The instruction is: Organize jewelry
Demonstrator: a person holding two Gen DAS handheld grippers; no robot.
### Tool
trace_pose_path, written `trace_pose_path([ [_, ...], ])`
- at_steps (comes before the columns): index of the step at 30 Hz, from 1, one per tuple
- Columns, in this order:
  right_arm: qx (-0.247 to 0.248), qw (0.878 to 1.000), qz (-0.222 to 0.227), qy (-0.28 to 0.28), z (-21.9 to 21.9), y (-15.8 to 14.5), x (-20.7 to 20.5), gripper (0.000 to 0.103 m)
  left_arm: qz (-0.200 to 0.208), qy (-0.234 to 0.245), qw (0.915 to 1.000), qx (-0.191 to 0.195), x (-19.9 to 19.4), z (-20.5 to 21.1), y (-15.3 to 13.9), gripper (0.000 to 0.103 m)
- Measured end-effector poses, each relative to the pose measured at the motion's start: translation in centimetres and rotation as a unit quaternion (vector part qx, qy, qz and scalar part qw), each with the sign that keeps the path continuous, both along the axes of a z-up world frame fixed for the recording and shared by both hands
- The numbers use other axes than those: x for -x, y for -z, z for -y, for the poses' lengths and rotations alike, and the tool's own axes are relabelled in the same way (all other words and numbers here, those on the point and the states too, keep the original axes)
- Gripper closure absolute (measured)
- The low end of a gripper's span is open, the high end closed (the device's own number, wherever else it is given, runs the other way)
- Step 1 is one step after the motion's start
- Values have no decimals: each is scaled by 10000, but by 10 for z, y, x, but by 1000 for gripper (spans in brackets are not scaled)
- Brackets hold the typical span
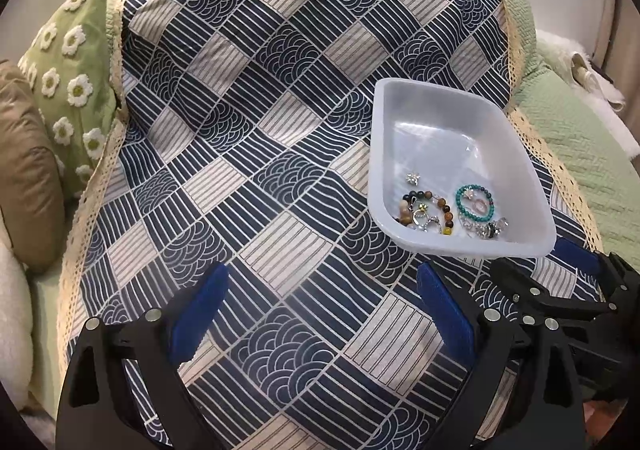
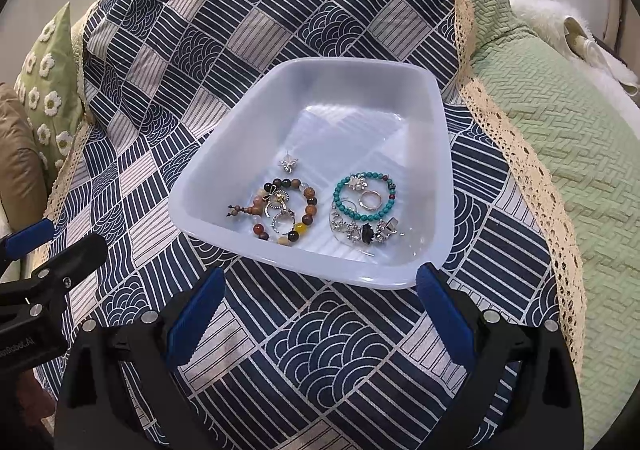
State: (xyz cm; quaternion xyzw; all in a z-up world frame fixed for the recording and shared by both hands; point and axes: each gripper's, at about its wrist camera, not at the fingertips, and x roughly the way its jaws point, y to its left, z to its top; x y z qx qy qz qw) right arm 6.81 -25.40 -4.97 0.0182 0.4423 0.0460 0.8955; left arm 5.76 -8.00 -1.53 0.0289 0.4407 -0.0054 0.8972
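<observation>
A white plastic tray (image 1: pixel 404 97) (image 2: pixel 248 121) sits on the navy patterned cloth (image 1: pixel 256 97) (image 2: pixel 200 33). In its near end lie a brown bead bracelet (image 2: pixel 309 205) (image 1: pixel 445 209), a turquoise bead bracelet (image 2: pixel 340 198) (image 1: pixel 460 198), a small silver star charm (image 2: pixel 288 163) (image 1: pixel 412 179), rings and silver and black pieces (image 2: pixel 366 230). My left gripper (image 1: pixel 322 290) is open and empty over bare cloth, left of the tray. My right gripper (image 2: pixel 320 292) is open and empty just in front of the tray's near rim; it shows at the right in the left wrist view (image 1: pixel 576 250).
A green daisy pillow (image 1: pixel 68 81) (image 2: pixel 44 89) and a brown cushion (image 1: pixel 28 177) lie to the left. A green quilted blanket (image 1: pixel 580 153) (image 2: pixel 560 121) and a white fluffy throw (image 2: pixel 560 21) lie to the right. The cloth has a lace edge (image 2: pixel 516 153).
</observation>
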Motion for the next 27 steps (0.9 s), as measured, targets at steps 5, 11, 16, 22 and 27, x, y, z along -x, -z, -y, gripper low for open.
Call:
trace_pose_path([
  [5, 48, 10000, -11, -38, -1, 1, 0, 8, -19, 39, 10000, -33, 0, 1, 1, 12],
  [11, 59, 10000, -5, -34, -2, 1, 0, 8, -94, 41, 9999, -56, -1, 1, 2, 11],
  [16, 59, 10000, -7, -31, -1, 1, 0, 8, -101, -42, 9999, -44, -2, -2, 4, 11],
  [22, 56, 10000, -12, -30, 0, 1, 0, 8, -59, -40, 10000, -42, -2, -3, 2, 11],
  [27, 62, 10000, -10, -29, 0, 1, 0, 8, -81, -43, 10000, -30, -2, -2, 2, 11],
])
